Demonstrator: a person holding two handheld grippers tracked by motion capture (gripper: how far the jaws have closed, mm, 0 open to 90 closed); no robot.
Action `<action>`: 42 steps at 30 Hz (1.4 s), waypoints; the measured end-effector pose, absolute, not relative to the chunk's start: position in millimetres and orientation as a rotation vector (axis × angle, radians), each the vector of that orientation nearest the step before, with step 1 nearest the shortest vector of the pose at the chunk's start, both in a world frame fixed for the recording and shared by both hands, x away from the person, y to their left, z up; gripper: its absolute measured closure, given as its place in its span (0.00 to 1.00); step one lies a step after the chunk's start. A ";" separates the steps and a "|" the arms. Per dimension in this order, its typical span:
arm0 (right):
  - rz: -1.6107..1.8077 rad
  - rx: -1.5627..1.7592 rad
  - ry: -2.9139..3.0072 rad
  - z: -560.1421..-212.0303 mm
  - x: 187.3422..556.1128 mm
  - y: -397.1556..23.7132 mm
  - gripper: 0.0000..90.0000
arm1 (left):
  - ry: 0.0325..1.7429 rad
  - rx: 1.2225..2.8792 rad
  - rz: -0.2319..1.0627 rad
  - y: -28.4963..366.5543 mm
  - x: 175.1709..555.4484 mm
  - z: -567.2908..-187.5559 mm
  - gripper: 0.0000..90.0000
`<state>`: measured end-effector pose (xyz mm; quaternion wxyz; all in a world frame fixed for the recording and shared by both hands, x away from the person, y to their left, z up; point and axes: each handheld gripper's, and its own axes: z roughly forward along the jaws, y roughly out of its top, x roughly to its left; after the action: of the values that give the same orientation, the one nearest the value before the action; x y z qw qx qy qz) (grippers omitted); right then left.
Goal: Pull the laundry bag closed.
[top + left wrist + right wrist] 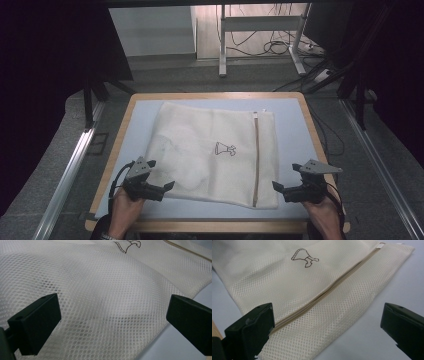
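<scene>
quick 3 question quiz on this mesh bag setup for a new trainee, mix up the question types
1. True or false: the left gripper is shut on the mesh bag.
2. The zipper lies nearer which gripper? A left, B right
3. Fill in: the bag lies on a ____ table.

Key: 1 false, its jaws stand open. 2 B, nearer the right gripper. 3 pale blue.

Dim, soft high view, dark vignetted corners, bright floor beyond (far end), sharp close mesh, nearest jaws slightly blurred
</scene>
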<state>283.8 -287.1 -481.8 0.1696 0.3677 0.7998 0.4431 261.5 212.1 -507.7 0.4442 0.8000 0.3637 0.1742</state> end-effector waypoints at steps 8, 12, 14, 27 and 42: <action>1.253 1.039 2.273 -479.7 283.2 -287.1 0.00 | 0.881 1.954 0.406 209.7 259.9 -505.7 0.00; 1.245 1.034 2.286 -479.7 282.5 -284.5 0.00 | 0.864 1.958 0.422 207.8 258.7 -504.3 0.00; 1.250 1.030 2.288 -479.6 281.8 -282.8 0.00 | 0.856 1.964 0.426 207.0 258.6 -504.4 0.00; 1.248 0.995 2.335 -480.9 278.3 -271.2 0.00 | 0.822 2.016 0.459 201.1 257.6 -505.6 0.00; 1.177 0.945 2.441 -486.4 276.4 -258.0 0.00 | 0.804 2.080 0.468 195.2 258.0 -508.7 0.00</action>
<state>276.4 -258.0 -486.4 0.1353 0.3264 0.8427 0.4063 258.0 195.2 -508.7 0.4184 0.8291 0.3204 0.1868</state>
